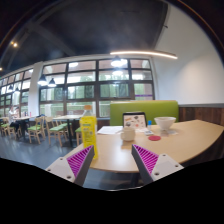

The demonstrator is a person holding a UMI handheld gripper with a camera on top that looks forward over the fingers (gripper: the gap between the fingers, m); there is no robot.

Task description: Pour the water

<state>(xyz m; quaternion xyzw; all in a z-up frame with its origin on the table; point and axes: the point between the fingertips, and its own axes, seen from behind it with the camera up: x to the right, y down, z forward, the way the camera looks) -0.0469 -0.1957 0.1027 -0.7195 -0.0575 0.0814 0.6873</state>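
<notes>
While the gripper (pixel 112 160) hangs with its fingers spread apart and empty above the near edge of the round table (pixel 190 140), the white bowl (pixel 165 123) sits well beyond them; no water vessel is identifiable, so the person should probably approach level and slowly.

My one camera rides on my claw and looks level, forward along its two fingers (pixel 78 160), which fill the lower middle of the frame. It sits low, just short of the table (pixel 195 138), facing the far windows (pixel 95 85) at centre left.
</notes>
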